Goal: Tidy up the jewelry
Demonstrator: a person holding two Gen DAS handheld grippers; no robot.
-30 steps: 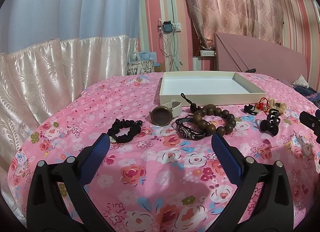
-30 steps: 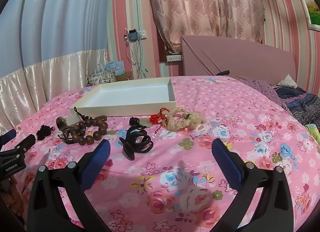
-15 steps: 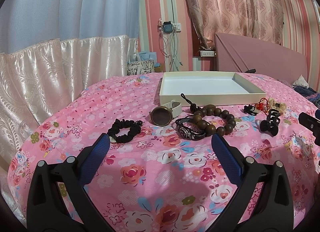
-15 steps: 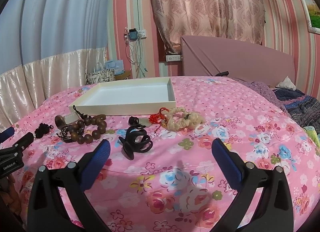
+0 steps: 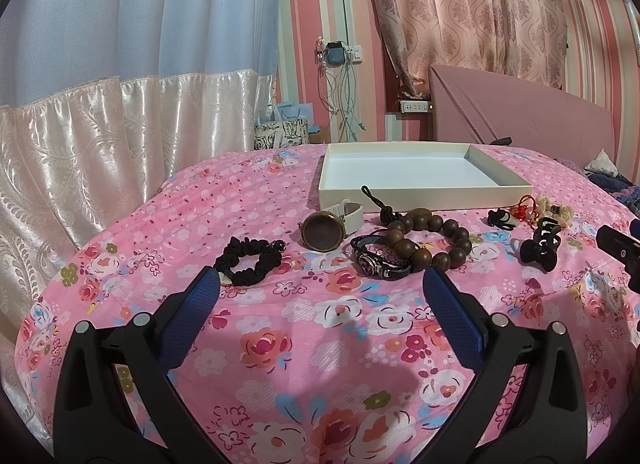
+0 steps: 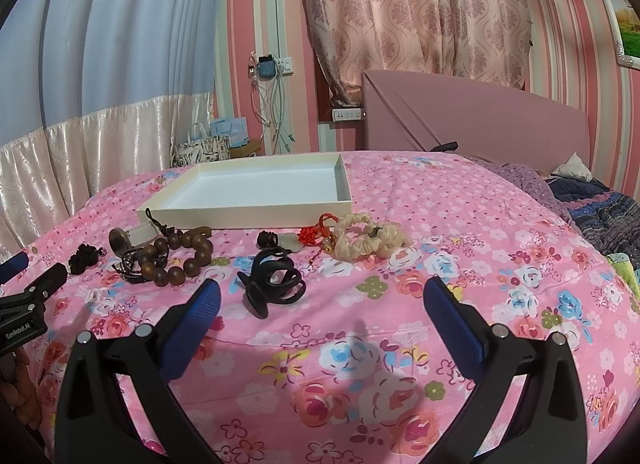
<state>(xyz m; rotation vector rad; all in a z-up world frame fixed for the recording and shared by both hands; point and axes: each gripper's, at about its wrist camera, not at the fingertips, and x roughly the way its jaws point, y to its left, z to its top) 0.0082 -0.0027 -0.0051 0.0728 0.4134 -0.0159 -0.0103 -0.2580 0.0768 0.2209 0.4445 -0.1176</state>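
wooden bead bracelet (image 5: pixel 430 242) on pink floral bedspread (image 5: pixel 320 344), between bronze watch (image 5: pixel 322 230) and black hair claw (image 6: pixel 274 280), before white tray (image 5: pixel 424 194); left gripper (image 5: pixel 320 298) and right gripper (image 6: pixel 320 300) spread wide, holding nothing

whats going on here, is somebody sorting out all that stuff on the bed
A person holds a gripper in each hand over a pink floral bedspread. The left gripper and right gripper both have jaws open and hold nothing. The white tray is empty. The pieces lie in front of it: black scrunchie, watch, wooden bead bracelet, black hair claw and cream scrunchie. Sorting has not begun.
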